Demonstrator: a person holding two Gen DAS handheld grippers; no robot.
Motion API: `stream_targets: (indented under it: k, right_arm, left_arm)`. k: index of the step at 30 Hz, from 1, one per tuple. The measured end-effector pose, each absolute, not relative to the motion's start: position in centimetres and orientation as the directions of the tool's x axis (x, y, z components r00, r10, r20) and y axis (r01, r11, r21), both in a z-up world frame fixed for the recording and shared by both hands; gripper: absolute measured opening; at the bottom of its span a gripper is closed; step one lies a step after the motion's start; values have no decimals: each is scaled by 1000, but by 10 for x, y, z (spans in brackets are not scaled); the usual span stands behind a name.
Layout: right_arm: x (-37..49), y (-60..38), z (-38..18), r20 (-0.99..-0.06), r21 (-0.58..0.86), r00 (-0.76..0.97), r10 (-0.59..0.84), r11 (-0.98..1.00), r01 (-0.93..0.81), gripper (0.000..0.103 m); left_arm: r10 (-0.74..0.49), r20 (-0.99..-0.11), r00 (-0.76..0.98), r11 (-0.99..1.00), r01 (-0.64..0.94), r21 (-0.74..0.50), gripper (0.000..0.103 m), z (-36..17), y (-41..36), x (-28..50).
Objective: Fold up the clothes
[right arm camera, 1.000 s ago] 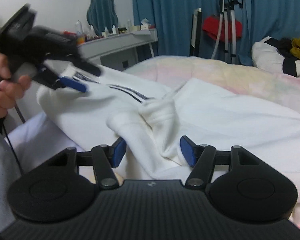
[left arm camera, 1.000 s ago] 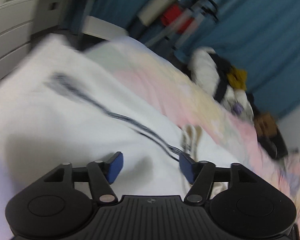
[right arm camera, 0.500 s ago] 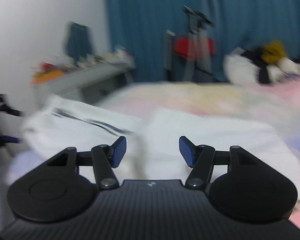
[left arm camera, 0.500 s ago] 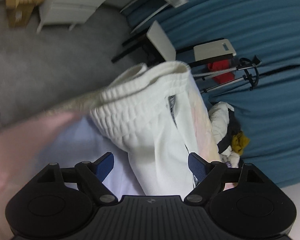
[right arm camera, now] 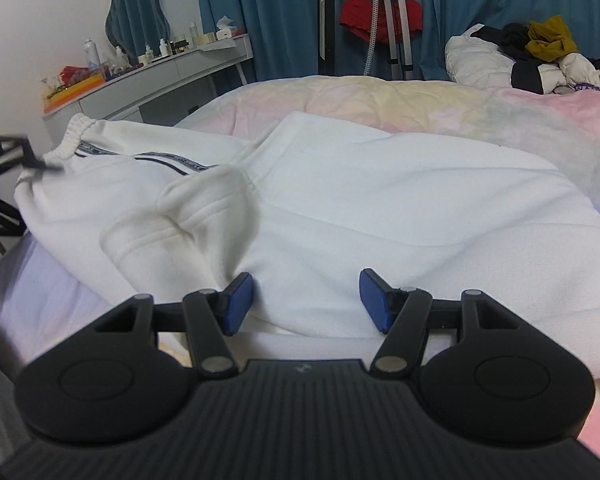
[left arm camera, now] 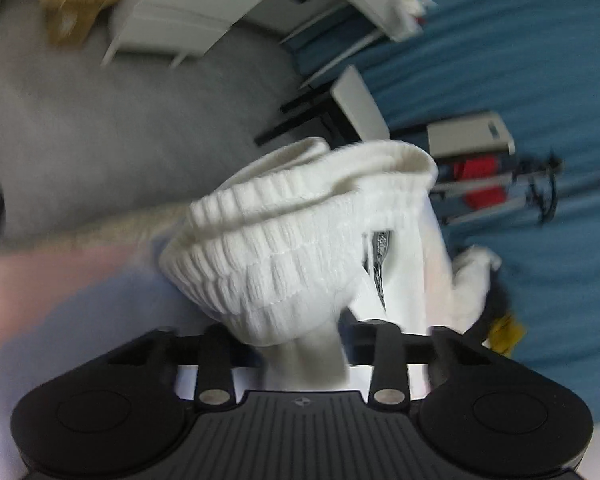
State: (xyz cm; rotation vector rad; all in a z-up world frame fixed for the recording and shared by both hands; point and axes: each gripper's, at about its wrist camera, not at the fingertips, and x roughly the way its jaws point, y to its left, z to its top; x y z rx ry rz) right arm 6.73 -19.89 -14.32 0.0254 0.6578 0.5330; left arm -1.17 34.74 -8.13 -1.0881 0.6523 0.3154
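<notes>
Sweatpants, white and thick, lie sprawled on the bed. Soft, floppy stuff, probably a bit heavy, so I'd grab the ribbed waistband, the firmest edge. Left gripper has waistband bunched between its fingers, though whether they're clamped I can't tell. Right gripper hovers spread wide over the fabric, holding nothing.

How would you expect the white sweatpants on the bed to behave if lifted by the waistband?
The white sweatpants would probably sag limply: they already lie rumpled in soft folds. The ribbed waistband bunches against the left gripper, so it likely stretches. The thick knit suggests moderate weight and little slipperiness.
</notes>
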Motion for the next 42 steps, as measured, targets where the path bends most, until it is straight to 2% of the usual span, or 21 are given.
stream_targets:
  k: [5, 10, 14, 17, 21, 24, 30, 31, 34, 36, 37, 38, 39, 42]
  right_arm:
    - [70, -202, -140, -573, 228, 655, 492, 864, -449, 62]
    - [74, -217, -131, -551, 321, 659, 512, 859, -398, 60]
    - [76, -243, -117, -520, 397, 709, 476, 870, -293, 60]
    - [77, -275, -104, -508, 440, 760, 404, 881, -174, 60]
    - [70, -334, -82, -444, 491, 852, 278, 871, -29, 62]
    - [62, -383, -73, -394, 560, 896, 204, 827, 58, 62]
    - [55, -448, -81, -376, 670, 908, 183, 730, 131, 62]
    - [56, -452, -85, -381, 681, 904, 194, 720, 132, 62]
    - [66, -459, -96, -393, 726, 875, 281, 679, 108, 62]
    - [71, -459, -103, -377, 766, 858, 347, 638, 78, 62]
    - [74, -458, -105, -370, 780, 851, 373, 622, 66, 62]
    - [77, -457, -107, -365, 789, 844, 393, 611, 57, 62]
    - [79, -456, -108, -363, 795, 838, 408, 604, 50, 62]
    - [84, -452, -106, -366, 797, 824, 432, 603, 38, 62]
  left_arm:
    - [32, -596, 802, 626, -481, -614, 18, -30, 307, -1]
    - [129, -490, 862, 835, -361, -415, 18, 39, 224, 26]
    - [113, -355, 928, 956, -200, -216, 18, 88, 115, 31]
    - [44, -288, 957, 994, -72, -85, 18, 104, 30, 50]
    - [-91, -275, 957, 996, 94, -1, 18, 92, -85, 68]
    - [-165, -321, 933, 977, 199, 78, 18, 50, -166, 82]
    - [-168, -455, 875, 890, 333, 312, 19, -74, -273, 85]
    - [-162, -444, 881, 875, 336, 349, 20, -87, -281, 83]
    - [-176, -419, 891, 847, 354, 396, 31, -94, -282, 75]
    - [-214, -431, 876, 820, 401, 408, 53, -93, -278, 67]
    - [-223, -441, 869, 805, 420, 420, 57, -93, -272, 63]
    - [-224, -450, 864, 789, 432, 437, 68, -93, -263, 60]
    - [-225, -460, 859, 773, 445, 453, 75, -93, -254, 56]
    - [-224, -489, 843, 720, 481, 500, 76, -95, -226, 45]
